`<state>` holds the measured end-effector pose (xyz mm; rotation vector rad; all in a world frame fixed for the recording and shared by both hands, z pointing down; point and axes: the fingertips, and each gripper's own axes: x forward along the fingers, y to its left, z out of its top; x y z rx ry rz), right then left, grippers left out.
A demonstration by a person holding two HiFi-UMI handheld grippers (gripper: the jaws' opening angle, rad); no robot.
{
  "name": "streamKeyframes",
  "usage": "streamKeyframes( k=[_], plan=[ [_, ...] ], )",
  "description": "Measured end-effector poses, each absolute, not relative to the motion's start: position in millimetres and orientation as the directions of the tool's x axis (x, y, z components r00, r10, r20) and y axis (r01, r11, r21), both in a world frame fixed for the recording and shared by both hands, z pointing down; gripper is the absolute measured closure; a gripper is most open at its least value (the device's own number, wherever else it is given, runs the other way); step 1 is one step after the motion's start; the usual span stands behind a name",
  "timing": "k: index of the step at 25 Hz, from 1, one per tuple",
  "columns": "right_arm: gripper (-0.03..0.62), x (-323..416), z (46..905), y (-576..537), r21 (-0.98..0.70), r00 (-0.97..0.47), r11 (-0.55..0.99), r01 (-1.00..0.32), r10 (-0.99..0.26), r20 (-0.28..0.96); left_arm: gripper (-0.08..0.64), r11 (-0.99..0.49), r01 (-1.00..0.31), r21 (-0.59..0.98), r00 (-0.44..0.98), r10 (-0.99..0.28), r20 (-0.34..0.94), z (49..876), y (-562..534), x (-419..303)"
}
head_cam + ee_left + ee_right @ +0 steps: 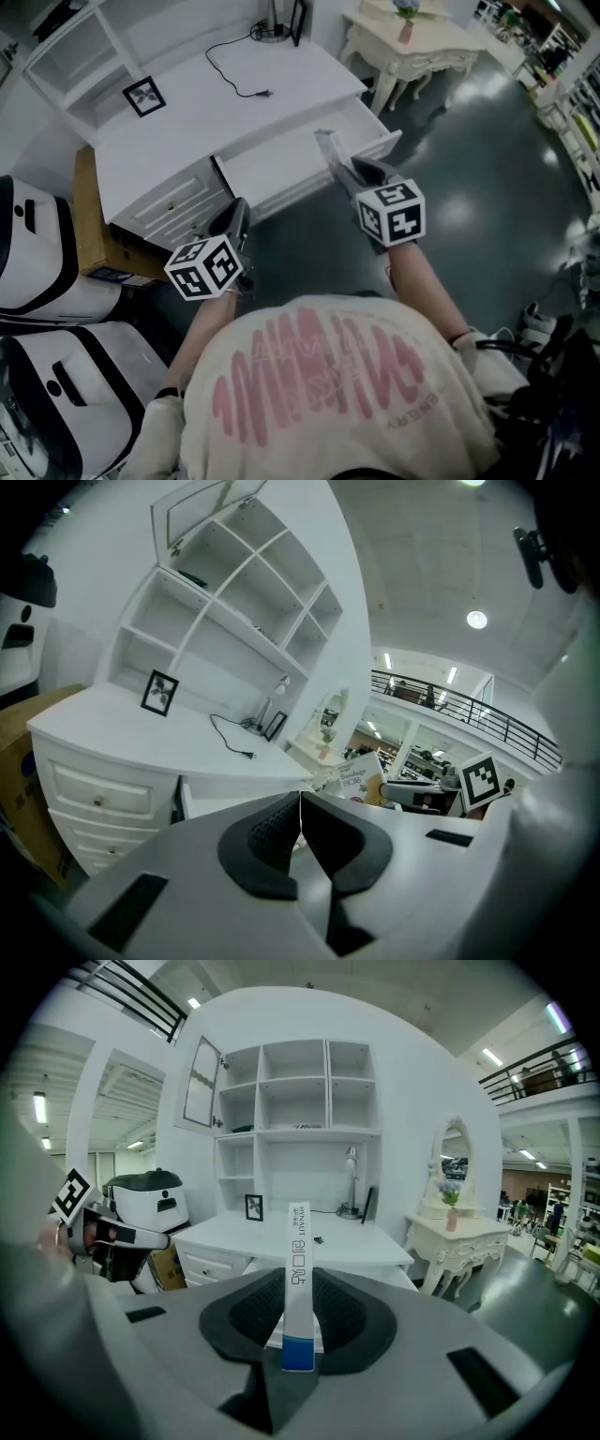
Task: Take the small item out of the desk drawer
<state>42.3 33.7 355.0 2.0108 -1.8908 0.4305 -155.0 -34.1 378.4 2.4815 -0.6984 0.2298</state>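
A white desk [197, 103] has its wide middle drawer [281, 167] pulled open. My right gripper [343, 172] is above the drawer's right part, shut on a slim white box with a blue end [328, 148]. In the right gripper view the box [298, 1269] stands upright between the black pads [342, 1312]. From the left gripper view the same box [354, 775] shows its printed face. My left gripper [238, 210] hangs in front of the drawer's left end. Its pads [272, 832] are shut together with nothing between them.
On the desktop stand a small picture frame [144, 96], a loose black cable [234, 77] and a lamp base [274, 32]. A cardboard box [94, 234] and white-and-black machines [37, 258] sit left of the desk. An ornate white table [412, 45] is to the right.
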Motion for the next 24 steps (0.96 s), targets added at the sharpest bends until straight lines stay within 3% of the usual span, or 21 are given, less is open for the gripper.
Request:
streamKeyframes(
  k=[24],
  plan=[
    [0.491,52.9,350.2,34.1,-0.025,0.063,-0.080,-0.996,-0.911,0.407,0.529,-0.726,-0.514,0.457,0.857,-0.417,0.301,380.0,-36.5,-142.1]
  ],
)
